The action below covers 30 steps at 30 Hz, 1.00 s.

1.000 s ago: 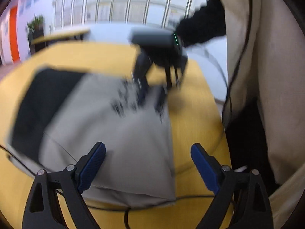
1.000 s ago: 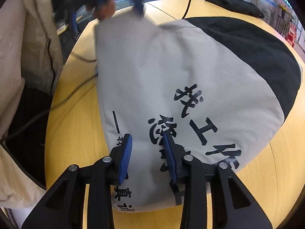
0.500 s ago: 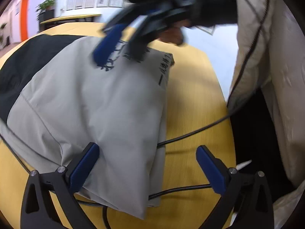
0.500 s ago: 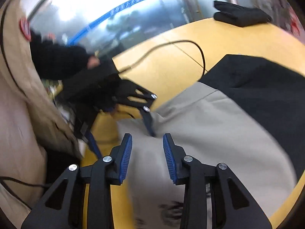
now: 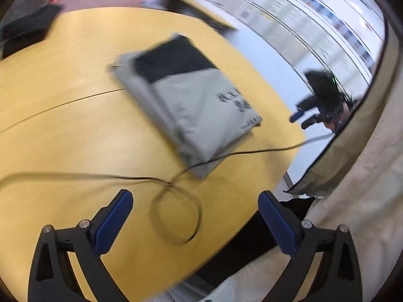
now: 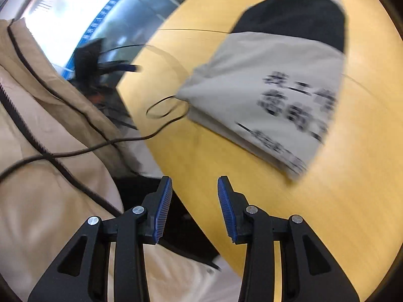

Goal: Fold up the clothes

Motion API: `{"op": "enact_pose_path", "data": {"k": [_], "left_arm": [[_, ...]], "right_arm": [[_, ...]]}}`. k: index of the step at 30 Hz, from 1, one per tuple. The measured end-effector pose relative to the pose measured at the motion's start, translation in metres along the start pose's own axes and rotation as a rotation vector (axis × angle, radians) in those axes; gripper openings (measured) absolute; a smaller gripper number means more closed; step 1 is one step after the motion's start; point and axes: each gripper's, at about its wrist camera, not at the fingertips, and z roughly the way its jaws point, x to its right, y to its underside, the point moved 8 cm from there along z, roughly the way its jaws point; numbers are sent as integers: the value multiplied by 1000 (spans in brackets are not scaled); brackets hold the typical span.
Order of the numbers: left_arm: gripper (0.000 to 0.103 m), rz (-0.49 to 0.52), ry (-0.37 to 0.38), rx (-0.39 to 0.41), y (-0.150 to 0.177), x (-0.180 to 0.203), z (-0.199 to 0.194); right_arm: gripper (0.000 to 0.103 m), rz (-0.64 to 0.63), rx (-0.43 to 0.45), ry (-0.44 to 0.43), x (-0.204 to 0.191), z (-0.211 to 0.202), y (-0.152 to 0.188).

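On yellow table, folded grey garment (black panel), both tongs gaping, empty.

- The table looked like smooth yellow wood with a soft shine.
- The folded shirt was soft matt cloth, grey with a black part and black print.
- The cable on the table looked like thin black rubbery plastic.
- The left gripper and the right gripper had matt black plastic arms, shiny metal screws and ridged blue pads.
- The person's coat was matt beige cloth.
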Motion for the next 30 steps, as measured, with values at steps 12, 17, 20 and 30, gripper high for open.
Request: {"op": "enact_pose_path", "data": {"k": [12, 17, 20, 30], "left_arm": [[101, -143, 148, 145, -78, -21, 90], [101, -159, 205, 132, -99, 16, 172], [101, -120, 203, 181, -103, 46, 178], [101, -333, 93, 167, -55, 55, 239]], "right_arm": [[46, 38, 178, 223, 66, 26, -36], [46, -160, 185, 141, 40, 55, -79], [46, -239, 200, 106, 39, 59, -97], [45, -163, 167, 27, 120, 77, -99]]}}
